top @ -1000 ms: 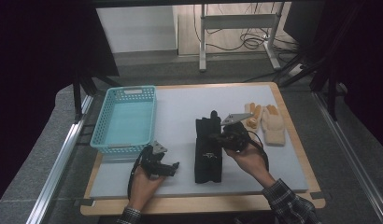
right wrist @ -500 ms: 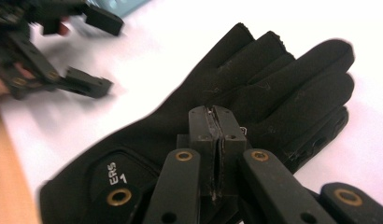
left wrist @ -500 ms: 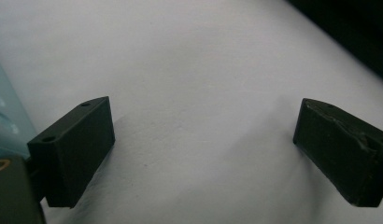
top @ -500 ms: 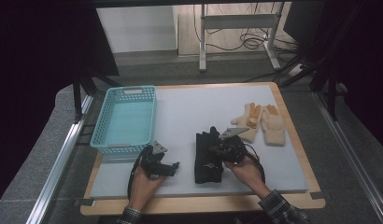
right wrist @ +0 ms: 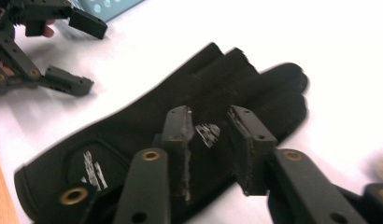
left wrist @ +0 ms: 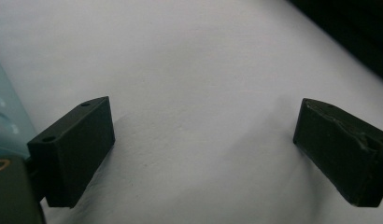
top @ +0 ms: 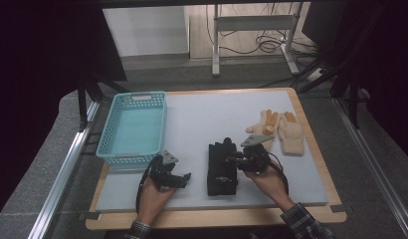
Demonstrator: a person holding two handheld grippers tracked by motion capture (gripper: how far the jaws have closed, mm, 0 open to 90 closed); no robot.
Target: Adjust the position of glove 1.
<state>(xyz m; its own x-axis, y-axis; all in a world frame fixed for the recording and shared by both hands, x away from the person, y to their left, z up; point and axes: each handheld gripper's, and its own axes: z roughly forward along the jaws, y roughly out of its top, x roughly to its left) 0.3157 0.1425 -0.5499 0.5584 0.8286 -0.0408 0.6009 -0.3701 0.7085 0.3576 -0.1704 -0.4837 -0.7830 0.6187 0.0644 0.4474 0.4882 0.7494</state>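
One table [top: 192,114] with a pale grey top, wood-edged. One turquoise basket [top: 135,127] at its left side, nothing seen inside. Two pairs of gloves: one black pair [top: 222,167], stacked flat near the front middle, fingers pointing away from the person; one cream pair with orange fingertips [top: 284,132] at the right, well apart from the basket and just beyond the right hand. Two grippers. Left gripper [top: 174,177] held low over bare tabletop just in front of the basket, jaws spread wide with nothing between them, as seen in the left gripper view [left wrist: 203,140]. Right gripper [top: 234,160] down at the right edge of the black pair; in the right gripper view [right wrist: 210,135] jaws parted a little, the black glove [right wrist: 180,135] directly beneath the gap, not clamped.

Compared with a second ago: right gripper lower and nearer the person, no longer over the finger end but alongside the middle of the black pair; jaws, shut then, have just been opening, glove fabric under the gap. Left gripper, basket and cream pair unchanged in place.
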